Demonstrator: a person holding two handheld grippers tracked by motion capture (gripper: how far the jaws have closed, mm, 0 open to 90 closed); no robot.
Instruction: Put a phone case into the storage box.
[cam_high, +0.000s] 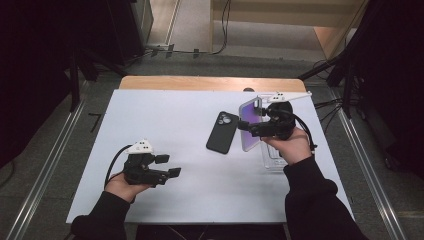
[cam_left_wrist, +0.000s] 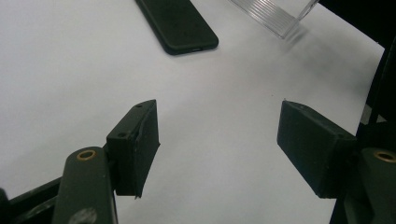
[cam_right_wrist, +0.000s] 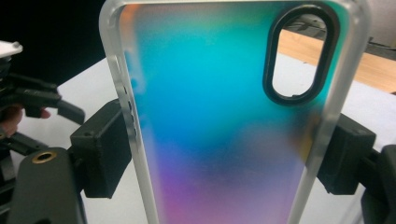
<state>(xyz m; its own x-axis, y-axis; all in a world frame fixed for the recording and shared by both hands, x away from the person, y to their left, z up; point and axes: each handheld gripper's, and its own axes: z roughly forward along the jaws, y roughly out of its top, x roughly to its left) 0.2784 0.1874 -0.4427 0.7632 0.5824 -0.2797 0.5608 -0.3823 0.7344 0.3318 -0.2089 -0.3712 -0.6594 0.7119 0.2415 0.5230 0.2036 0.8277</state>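
Right tongs (cam_high: 248, 127) clamp the iridescent case (cam_right_wrist: 219, 121) just beside the black phone (cam_high: 222, 132), long axes roughly parallel; left tongs (cam_high: 169, 165) gape empty, farther from the phone.

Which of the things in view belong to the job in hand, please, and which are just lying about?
In the job:
- iridescent phone case, clamped across its sides in the right gripper
- black phone, lying flat on the table
- left gripper, open with nothing between its jaws

Lying about:
- clear plastic stand
- white table sheet
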